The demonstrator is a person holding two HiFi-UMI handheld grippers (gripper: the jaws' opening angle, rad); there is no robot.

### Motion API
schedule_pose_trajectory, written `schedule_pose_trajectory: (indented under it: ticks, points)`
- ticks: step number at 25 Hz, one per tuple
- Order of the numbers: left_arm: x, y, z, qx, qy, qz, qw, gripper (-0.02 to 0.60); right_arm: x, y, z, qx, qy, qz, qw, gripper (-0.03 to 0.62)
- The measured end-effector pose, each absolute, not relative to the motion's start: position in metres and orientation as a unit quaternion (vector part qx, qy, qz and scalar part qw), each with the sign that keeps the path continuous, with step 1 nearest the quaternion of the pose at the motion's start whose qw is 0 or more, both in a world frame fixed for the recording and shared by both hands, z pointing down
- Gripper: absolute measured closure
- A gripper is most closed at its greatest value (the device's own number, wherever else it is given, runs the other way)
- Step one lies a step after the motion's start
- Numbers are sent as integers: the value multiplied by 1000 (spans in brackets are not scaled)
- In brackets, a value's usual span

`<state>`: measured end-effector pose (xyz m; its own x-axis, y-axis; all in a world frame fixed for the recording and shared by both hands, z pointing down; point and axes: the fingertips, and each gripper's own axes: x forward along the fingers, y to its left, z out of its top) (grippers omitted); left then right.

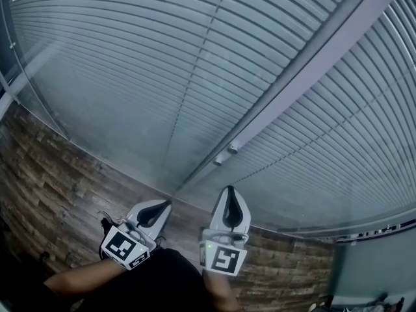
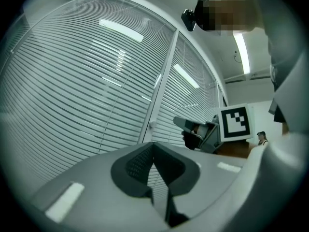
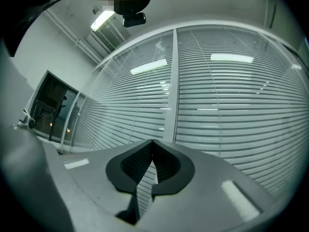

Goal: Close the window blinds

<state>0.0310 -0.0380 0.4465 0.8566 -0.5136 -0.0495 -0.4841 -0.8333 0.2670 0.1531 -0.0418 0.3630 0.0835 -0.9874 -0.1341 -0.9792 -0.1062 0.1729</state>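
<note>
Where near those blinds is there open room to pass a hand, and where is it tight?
Bare brown wood-plank floor lies open left of the left gripper, along the foot of the grey slatted blinds. It is tighter ahead of the right gripper, where small white knobs sit on the grey frame post, and between the two shut grippers.

floor (image 1: 52, 181): wood planks | ceiling light (image 2: 241, 52): lit strip | doorway (image 3: 50, 110): dark
</note>
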Motion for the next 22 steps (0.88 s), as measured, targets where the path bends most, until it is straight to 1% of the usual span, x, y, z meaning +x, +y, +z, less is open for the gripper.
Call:
schedule_pose_trajectory:
  ticks: [7,14,22]
  points:
    - [32,-38,434,957,-254,-82,110,583,146,-27,391,733,-676,-76,26,592]
    - [34,-33,440,959,-252,-68,110,583,143,-27,403,729,-681,-61,26,593]
    - [36,-28,434,961,-247,-71,100,583,156,-19,391,743,-666,-62,15,594]
